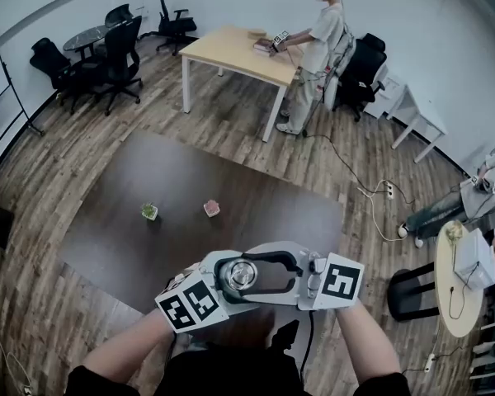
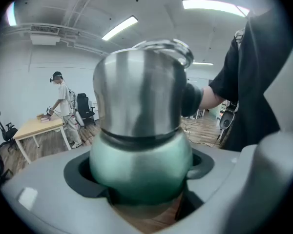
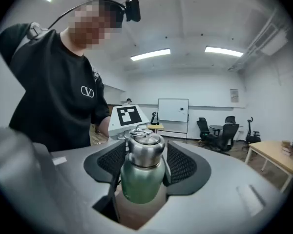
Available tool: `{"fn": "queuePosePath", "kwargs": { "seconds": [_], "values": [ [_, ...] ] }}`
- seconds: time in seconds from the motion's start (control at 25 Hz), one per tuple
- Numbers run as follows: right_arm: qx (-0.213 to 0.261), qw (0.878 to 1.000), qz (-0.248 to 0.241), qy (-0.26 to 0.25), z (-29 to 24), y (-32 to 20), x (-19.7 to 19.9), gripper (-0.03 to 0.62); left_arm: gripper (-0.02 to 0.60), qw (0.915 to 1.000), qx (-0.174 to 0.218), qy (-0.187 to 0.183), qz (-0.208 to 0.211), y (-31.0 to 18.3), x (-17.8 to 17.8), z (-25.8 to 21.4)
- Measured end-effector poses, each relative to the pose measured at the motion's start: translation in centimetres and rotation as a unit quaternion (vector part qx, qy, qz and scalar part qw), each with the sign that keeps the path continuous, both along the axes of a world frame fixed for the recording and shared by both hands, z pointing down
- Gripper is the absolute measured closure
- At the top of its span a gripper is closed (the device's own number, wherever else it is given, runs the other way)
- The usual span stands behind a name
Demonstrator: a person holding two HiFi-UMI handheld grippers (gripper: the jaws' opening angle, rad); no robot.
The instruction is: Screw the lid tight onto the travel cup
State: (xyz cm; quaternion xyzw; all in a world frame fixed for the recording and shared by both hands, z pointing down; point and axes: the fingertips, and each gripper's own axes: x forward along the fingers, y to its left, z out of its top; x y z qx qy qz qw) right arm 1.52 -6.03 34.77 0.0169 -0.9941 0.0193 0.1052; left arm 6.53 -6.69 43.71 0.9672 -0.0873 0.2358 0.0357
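The round-bellied green travel cup [image 2: 141,165] with its polished steel screw lid [image 2: 136,91] could most easily spoil the job by turning as a whole. Its body is smooth and bulging, so if the lid binds before it seats, the twist may spin the cup inside the lower grip instead of tightening the thread. The lid is just as slick (bare steel, with a wire loop on top), and the pads could skid round it and leave it only seeming tight. A lid sitting askew would cross-thread under force. It looks level on the cup, but the seam is too blurred to be sure. A slip at either grip could also drop the cup, since it appears to be held in the air near the front edge of the dark brown table [image 1: 190,196] rather than standing on it.

The left gripper [image 1: 229,282] is closed on the green belly. The cup fills the gap between its dark grey pads [image 2: 80,177]; the jaws stand fairly wide because the body is wide, and the lid rises clear above them. The right gripper [image 3: 145,155] comes from the opposite side and has the lid between its black ribbed pads [image 3: 185,162]. Its jaws are about half closed and pressed on the steel at both sides, with the green body hanging below. Farther off on the table stand a small green object [image 1: 149,211] and a small pink one [image 1: 211,209], well apart from the cup.
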Motion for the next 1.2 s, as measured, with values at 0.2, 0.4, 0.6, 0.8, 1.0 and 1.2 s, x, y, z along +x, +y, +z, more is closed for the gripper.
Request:
{"fn": "queuePosePath", "kwargs": {
  "seconds": [0.2,0.4,0.6,0.8,1.0,1.2],
  "values": [
    [-0.004,0.997,-0.075,0.014,-1.0,0.6,-0.6,0.344,0.178,0.9999,-0.005,0.015,-0.003,0.6,0.3,-1.0],
    [0.017,0.999,0.038,-0.001,-0.3,-0.7,-0.9,0.346,0.178,0.9992,-0.001,0.011,-0.039,-0.8,-0.6,-0.8],
    [-0.006,0.969,0.247,-0.019,0.6,-2.2,-1.7,0.347,0.178,0.9974,-0.015,0.004,-0.070,-1.9,-1.5,0.5],
    [0.017,0.922,0.386,0.009,1.3,-1.8,-0.9,0.347,0.178,0.9971,-0.024,0.002,-0.073,-1.3,-0.7,1.2],
    [0.009,0.945,0.328,0.004,0.9,-1.3,-1.3,0.345,0.178,0.9976,-0.020,0.004,-0.066,-1.4,-0.6,0.9],
    [-0.005,0.990,0.136,-0.036,-1.7,0.3,0.7,0.298,0.178,0.9994,-0.010,0.007,-0.032,0.1,-0.5,-0.8]
  ]
}}
